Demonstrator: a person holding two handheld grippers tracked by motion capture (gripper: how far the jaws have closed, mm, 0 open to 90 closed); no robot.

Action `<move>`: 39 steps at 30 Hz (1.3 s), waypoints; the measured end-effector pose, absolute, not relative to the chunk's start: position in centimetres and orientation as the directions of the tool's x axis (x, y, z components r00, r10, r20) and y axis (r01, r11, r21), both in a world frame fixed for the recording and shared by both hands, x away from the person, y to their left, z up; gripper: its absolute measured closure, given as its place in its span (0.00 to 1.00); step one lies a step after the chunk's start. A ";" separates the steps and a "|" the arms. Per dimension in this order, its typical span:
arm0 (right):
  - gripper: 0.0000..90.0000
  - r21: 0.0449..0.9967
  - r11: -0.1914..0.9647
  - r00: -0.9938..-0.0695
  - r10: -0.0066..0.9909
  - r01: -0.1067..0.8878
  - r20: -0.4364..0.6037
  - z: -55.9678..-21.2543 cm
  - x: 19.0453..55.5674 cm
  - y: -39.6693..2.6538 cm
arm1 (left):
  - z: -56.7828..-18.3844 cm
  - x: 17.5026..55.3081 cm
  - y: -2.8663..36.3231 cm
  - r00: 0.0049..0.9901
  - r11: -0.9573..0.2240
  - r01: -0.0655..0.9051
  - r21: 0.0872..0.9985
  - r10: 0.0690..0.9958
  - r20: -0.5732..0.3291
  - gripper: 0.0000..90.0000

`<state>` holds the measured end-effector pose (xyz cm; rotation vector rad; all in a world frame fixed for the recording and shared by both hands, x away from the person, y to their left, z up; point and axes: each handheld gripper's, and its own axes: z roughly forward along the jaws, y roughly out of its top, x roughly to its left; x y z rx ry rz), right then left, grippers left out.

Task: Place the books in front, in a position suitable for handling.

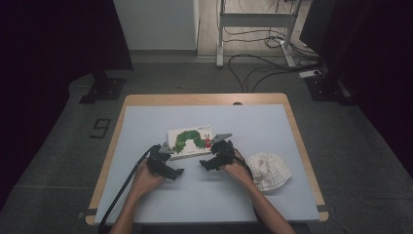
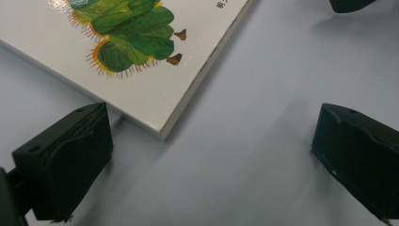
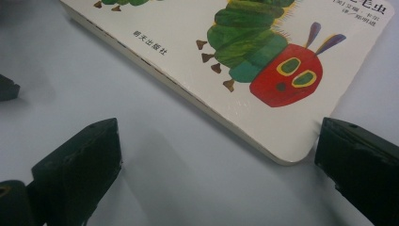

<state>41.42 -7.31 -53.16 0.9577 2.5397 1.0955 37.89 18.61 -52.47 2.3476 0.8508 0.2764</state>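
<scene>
One white book (image 1: 191,142) shows a green caterpillar, lying flat.

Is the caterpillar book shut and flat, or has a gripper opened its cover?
Shut and lying flat: the book shows its whole front cover, and its edge rests on the table in both gripper views.

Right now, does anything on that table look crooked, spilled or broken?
Nothing is spilled or broken. The picture book lies flat but slightly askew to the table edges, and the white knitted cloth sits crumpled at the right.
</scene>
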 end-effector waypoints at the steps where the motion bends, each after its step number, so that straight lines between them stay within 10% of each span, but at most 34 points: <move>1: 0.01 0.711 0.513 -0.766 0.640 0.481 0.056 -53.2 41.3 -7.4 | -52.5 37.6 18.6 0.772 -0.601 0.505 0.619 0.635 -0.013 0.00; 25: 0.00 0.715 0.512 -0.777 0.626 0.476 0.069 -53.2 36.6 -9.2 | -52.2 31.5 17.2 0.816 -0.644 0.480 0.596 0.577 -0.034 0.00; 39: 0.00 0.721 0.520 -0.791 0.608 0.459 0.065 -53.3 36.6 -9.5 | -50.8 34.4 21.1 0.759 -0.612 0.486 0.624 0.649 0.045 0.00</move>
